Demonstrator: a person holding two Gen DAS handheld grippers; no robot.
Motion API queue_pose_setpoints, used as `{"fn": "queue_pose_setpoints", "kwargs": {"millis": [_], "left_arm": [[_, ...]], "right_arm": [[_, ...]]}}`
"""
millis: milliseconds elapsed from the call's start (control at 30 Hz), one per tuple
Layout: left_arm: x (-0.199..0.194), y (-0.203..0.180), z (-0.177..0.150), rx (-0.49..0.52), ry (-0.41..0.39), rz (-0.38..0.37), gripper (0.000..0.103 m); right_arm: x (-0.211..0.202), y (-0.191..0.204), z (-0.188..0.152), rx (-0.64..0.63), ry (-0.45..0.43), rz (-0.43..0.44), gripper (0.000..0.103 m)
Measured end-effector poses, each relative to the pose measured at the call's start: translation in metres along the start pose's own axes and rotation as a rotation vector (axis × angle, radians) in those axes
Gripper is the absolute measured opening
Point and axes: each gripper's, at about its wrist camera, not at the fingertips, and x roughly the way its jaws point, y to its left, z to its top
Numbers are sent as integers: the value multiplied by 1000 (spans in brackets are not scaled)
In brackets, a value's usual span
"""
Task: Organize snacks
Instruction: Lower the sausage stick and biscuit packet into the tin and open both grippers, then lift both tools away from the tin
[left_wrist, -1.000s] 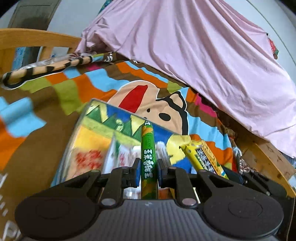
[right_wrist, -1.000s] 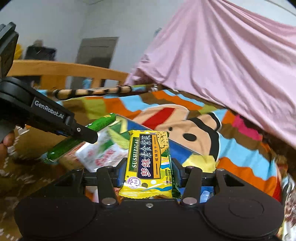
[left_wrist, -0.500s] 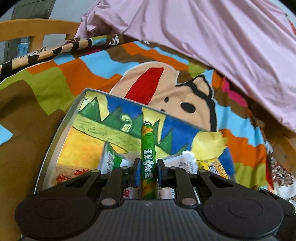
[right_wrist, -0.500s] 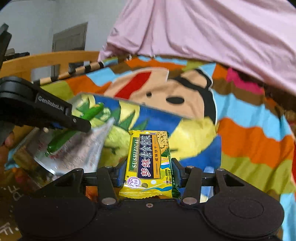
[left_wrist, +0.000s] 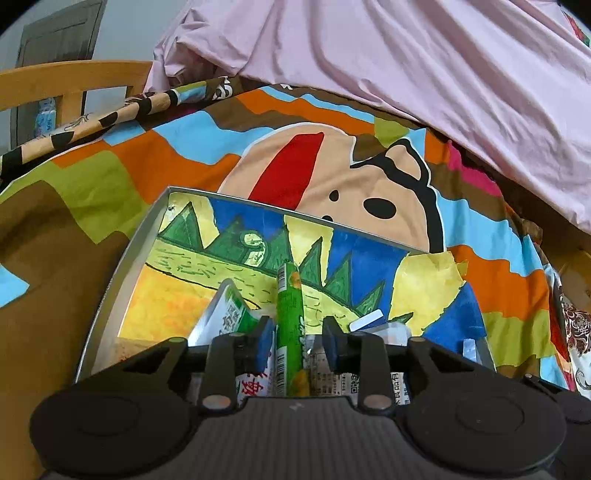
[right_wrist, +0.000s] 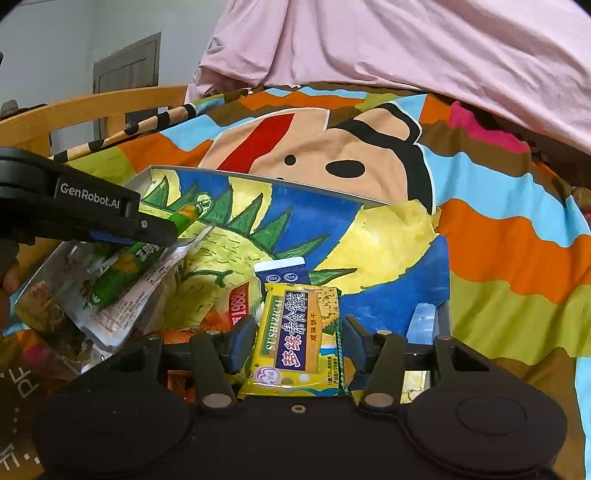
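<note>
Left gripper (left_wrist: 294, 334): fingers parted, a green snack stick (left_wrist: 290, 325) lying loose between them over the shallow illustrated box (left_wrist: 122, 266). A silver pouch (right_wrist: 122, 295) lies under the stick. Right gripper (right_wrist: 298, 339): pads spread clear of the yellow biscuit packet (right_wrist: 297, 341) lying between them in the box, near a blue-white packet (right_wrist: 282, 271).

I see a colourful cartoon blanket (left_wrist: 177, 147) spread over the bed, printed with a big monkey face (right_wrist: 332, 147). Behind the blanket, a pink sheet (left_wrist: 406, 55) is heaped up. Left of the blanket runs a wooden rail (left_wrist: 66, 79), and beyond the rail stands what looks like a grey door (right_wrist: 127, 74).
</note>
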Motion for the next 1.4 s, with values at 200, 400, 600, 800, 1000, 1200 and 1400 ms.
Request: {"fn": "queue_pose_setpoints", "kwargs": {"millis": [200,400,600,800,1000,1200,1400], "left_arm": [[-12,-1,1,-7,-26,15,51],[-35,-2,-2,-24,-64,20,66],[-66,-4,-7,-10,-106,36,78],[-103,-2,-18,-18,-137,65,86],[-144,1,-36,-6,-179,101,94],[-184,2,-59,17,-206,129,97],[-227,0,-82,62,-245,146,101]], "right_arm": [[-8,0,2,8,-17,6,64],[-27,-2,9,28,-53,7,71],[-58,-6,15,50,-105,16,87],[-93,-5,17,47,-146,24,88],[-130,1,13,57,-176,37,89],[-172,10,4,70,-201,57,92],[-218,18,-13,73,-232,62,94]]}}
